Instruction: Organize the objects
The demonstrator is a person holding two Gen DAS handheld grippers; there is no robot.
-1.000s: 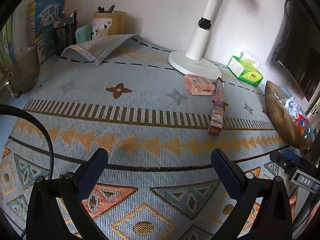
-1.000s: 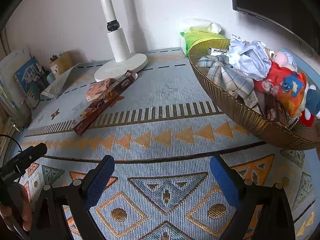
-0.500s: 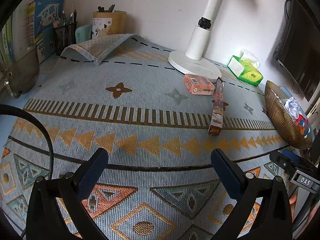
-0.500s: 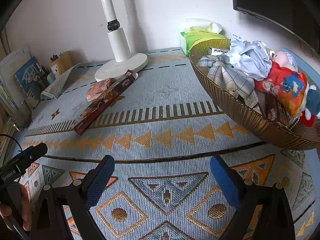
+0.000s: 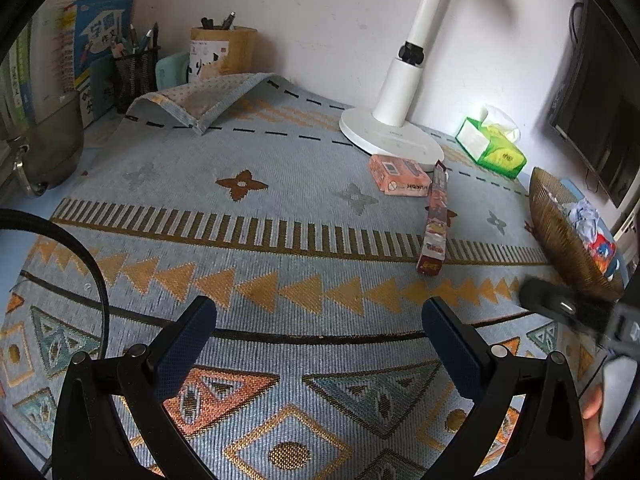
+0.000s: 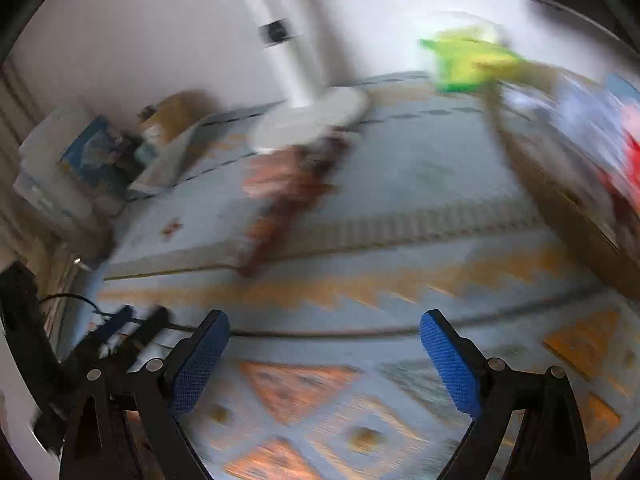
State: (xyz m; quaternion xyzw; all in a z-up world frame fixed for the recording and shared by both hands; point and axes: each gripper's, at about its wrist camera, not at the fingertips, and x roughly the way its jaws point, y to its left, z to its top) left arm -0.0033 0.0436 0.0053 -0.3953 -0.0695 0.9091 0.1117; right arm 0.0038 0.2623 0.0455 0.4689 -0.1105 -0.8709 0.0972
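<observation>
Long brown carton [image 5: 435, 220]: flat on the patterned woven cloth [image 5: 280, 208], far end just beside the pink box [image 5: 399, 175], which lies against the white lamp base [image 5: 390, 136]. Green tissue box [image 5: 491, 148]: near the wall, right of the lamp. Woven basket [image 5: 560, 236]: far right, holding crumpled cloth and a red toy. Pen holders [image 5: 134, 74]: back left corner. Left gripper [image 5: 319, 340]: fingers spread wide, holding nothing, above the cloth. Right gripper [image 6: 324, 354]: fingers spread wide, holding nothing; its view is motion-blurred.
</observation>
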